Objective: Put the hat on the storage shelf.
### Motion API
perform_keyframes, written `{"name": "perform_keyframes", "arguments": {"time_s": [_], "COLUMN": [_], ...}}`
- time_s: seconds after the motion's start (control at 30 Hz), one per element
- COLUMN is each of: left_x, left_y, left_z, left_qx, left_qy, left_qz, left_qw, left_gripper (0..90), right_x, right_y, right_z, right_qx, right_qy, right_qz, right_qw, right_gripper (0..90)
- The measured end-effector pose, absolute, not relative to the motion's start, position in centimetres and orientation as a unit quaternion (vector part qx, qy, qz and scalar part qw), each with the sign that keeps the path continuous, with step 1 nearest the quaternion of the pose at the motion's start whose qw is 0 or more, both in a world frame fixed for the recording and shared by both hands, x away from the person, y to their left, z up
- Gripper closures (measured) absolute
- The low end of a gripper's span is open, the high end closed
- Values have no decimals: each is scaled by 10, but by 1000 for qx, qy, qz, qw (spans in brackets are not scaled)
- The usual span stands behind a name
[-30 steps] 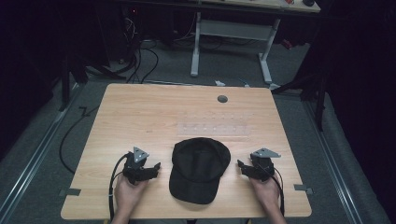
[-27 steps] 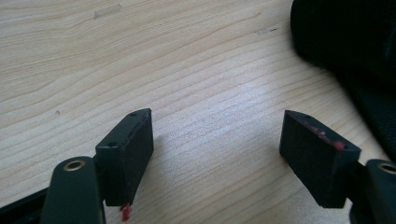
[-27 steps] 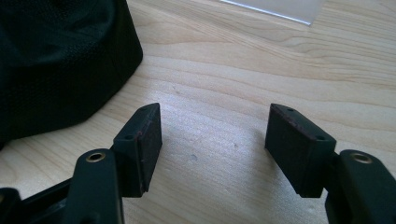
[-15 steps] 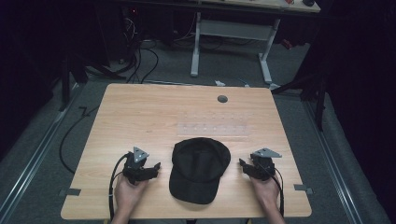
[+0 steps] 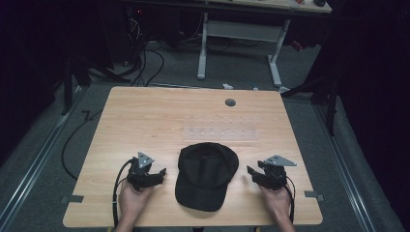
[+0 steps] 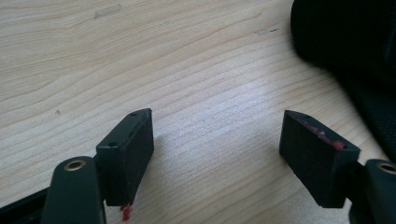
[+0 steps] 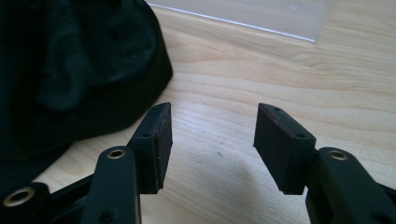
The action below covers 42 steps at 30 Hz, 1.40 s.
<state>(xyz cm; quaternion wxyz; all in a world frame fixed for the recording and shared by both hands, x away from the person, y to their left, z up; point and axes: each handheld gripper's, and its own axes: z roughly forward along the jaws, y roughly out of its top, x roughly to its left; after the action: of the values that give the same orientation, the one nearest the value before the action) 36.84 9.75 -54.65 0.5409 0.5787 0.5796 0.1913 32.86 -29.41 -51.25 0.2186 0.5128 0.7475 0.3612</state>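
Cap [image 5: 205,173] lies flat at table's [image 5: 145,121] near edge, between your hands | left gripper [image 5: 155,175] apart, empty, beside it | right gripper [image 5: 254,173] jaws just narrowing, nothing between | flanking suits a two-sided pickup.

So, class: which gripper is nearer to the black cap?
Left, narrowly. The left gripper sits just off the black cap, level with its crown's left edge. The right gripper is off its right side with slightly more bare table between. Neither touches it.

high: overhead, facing forward; gripper views: close, low; shared: cap [image 5: 205,173]
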Motion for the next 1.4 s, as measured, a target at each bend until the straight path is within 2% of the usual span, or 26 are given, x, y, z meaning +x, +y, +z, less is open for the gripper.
{"name": "perform_keyframes", "arguments": {"time_s": [0.87, 1.0, 1.4], "left_x": [368, 368, 368], "left_y": [97, 97, 98], "left_z": [-547, -546, -546], "left_qx": [579, 578, 578], "left_qy": [579, 580, 580], "left_qz": [192, 193, 193], "left_qw": [540, 540, 541], "left_gripper": [264, 270, 273], "right_x": [312, 313, 324], "right_y": [-259, -253, -238], "right_z": [-477, -474, -474], "right_qx": [450, 437, 435], "right_qy": [764, 769, 784], "right_qz": [417, 423, 411], "right_qw": [201, 199, 162], "right_gripper": [518, 548, 578]}}
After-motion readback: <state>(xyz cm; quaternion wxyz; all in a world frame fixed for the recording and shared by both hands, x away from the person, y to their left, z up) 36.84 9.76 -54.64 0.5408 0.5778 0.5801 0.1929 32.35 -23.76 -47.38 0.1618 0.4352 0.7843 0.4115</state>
